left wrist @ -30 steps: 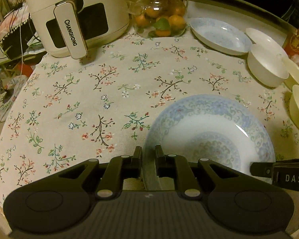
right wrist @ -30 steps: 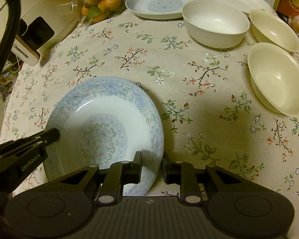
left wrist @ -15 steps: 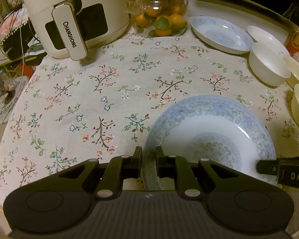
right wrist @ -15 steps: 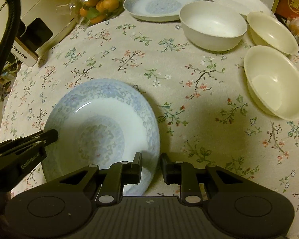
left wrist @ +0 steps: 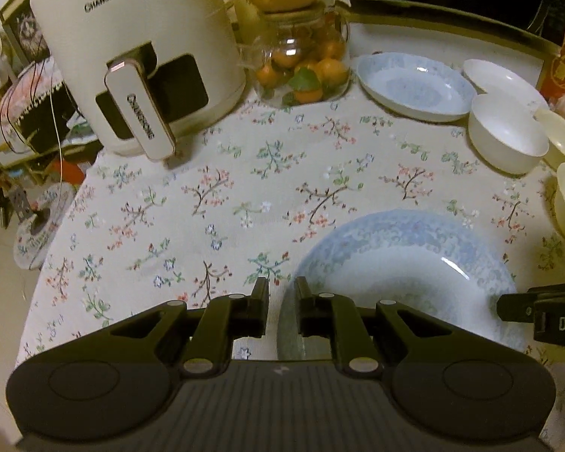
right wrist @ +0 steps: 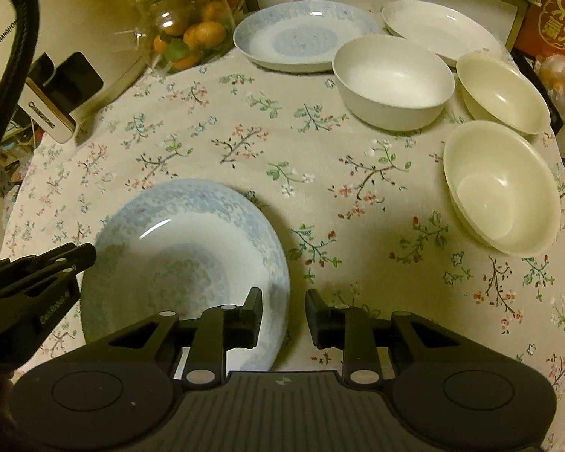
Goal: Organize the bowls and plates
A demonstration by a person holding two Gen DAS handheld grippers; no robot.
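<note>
Two grippers at near blue-patterned plate (right wrist: 184, 260) on floral tablecloth (left wrist: 245, 188) | left gripper (left wrist: 282, 301) clamped on left rim | right gripper (right wrist: 284, 312) just opening, astride right rim, pads apart | step: releasing plate | next: fetch far blue plate (right wrist: 301, 37), stack.

Dim yellowish light, fisheye-bent edges, slight blur

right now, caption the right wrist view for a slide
Right tool straddling the blue-patterned plate rim on a floral tablecloth.
</note>
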